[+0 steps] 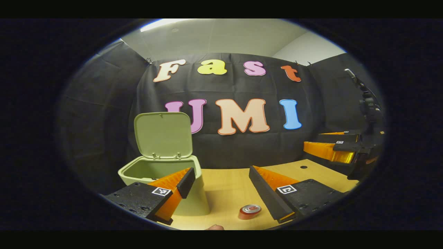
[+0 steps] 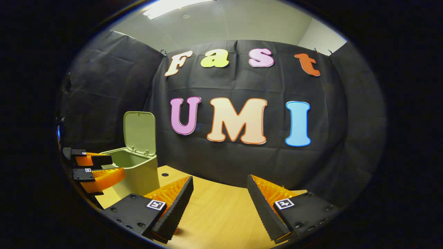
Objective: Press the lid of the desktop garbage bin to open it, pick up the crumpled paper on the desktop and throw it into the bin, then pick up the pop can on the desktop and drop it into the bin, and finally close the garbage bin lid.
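Both grippers' jaws stand wide apart, holding nothing. Left gripper (image 1: 218,180) hovers over the desktop (image 1: 228,186), with the pop can (image 1: 250,211) lying on its side just below, right of the open garbage bin (image 1: 193,193), whose lid (image 1: 162,135) stands upright. Right gripper (image 2: 219,193) waits farther right. Judging by looks, the can is light, thin-walled, smooth and apt to roll; grip across its round body.

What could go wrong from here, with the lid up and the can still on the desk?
1. The pop can lies on its side on the table, low between the open left gripper fingers; a pinch on its curved wall could send it rolling.
2. The bin sits close beside the left finger; a sideways move may nudge it.
3. The lid stands upright at the back; a can carried in high could knock it shut.
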`<state>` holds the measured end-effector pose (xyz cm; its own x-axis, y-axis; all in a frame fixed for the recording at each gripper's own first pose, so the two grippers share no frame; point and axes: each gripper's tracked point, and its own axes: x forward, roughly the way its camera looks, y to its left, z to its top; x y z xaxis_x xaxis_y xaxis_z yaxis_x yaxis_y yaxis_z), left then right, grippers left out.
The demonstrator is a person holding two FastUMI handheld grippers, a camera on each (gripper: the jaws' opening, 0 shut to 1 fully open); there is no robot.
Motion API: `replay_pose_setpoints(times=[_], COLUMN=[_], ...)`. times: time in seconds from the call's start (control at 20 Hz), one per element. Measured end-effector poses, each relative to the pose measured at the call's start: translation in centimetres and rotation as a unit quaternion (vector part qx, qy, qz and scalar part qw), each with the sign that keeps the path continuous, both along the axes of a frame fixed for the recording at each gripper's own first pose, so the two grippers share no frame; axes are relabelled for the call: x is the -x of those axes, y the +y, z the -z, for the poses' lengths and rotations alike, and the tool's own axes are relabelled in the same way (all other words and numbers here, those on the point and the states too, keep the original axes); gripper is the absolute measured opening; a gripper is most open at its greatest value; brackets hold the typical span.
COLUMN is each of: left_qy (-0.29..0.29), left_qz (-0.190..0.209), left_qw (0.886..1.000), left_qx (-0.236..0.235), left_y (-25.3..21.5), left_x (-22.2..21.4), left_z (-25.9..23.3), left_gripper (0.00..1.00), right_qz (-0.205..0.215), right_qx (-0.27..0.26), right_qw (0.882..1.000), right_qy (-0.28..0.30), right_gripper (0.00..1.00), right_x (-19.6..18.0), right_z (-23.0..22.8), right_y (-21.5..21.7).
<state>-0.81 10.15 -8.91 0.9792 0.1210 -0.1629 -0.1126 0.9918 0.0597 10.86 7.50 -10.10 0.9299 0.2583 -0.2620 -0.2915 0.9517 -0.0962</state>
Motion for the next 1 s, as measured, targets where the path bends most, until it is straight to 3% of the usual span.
replay_pose_setpoints(times=[0.1, 0.15, 0.2, 0.45, 0.6, 0.65, 0.85, 0.9, 1.0], left_qy=[0.013, 0.021, 0.029, 0.076, 0.107, 0.115, 0.147, 0.153, 0.167], left_qz=[0.012, 0.017, 0.021, 0.036, 0.035, 0.033, 0.02, 0.02, 0.021], left_qw=[1.0, 1.0, 0.999, 0.996, 0.993, 0.992, 0.988, 0.987, 0.985], left_qx=[0.01, 0.013, 0.015, 0.026, 0.033, 0.035, 0.036, 0.037, 0.039], left_y=[-1.5, -2.2, -2.7, -5.1, -5.6, -5.5, -5.0, -5.0, -5.1], left_x=[-0.7, -1.1, -1.4, -2.2, -2.3, -2.3, -2.0, -2.0, -1.8], left_z=[1.5, 2.5, 3.3, 8.5, 11.6, 12.6, 16.0, 16.7, 18.1], left_gripper=[0.95, 1.0, 0.95, 0.95, 0.95, 1.0, 0.95, 1.0, 0.96], right_qz=[0.021, 0.031, 0.04, 0.08, 0.094, 0.097, 0.111, 0.115, 0.122], right_qx=[0.004, 0.006, 0.008, 0.021, 0.035, 0.038, 0.045, 0.045, 0.049], right_qw=[1.0, 0.999, 0.999, 0.996, 0.994, 0.993, 0.99, 0.989, 0.987], right_qy=[0.007, 0.012, 0.014, 0.035, 0.048, 0.052, 0.08, 0.082, 0.09], right_gripper=[1.0, 0.98, 0.98, 0.98, 0.98, 0.98, 0.98, 1.0, 0.98], right_x=[0.4, 0.7, 1.0, 2.1, 3.0, 3.3, 5.2, 5.7, 6.5], right_z=[0.3, 0.4, 0.5, 1.8, 2.8, 3.1, 5.1, 5.4, 6.2], right_y=[-2.8, -4.1, -5.4, -10.4, -12.2, -12.6, -13.8, -14.0, -14.3])
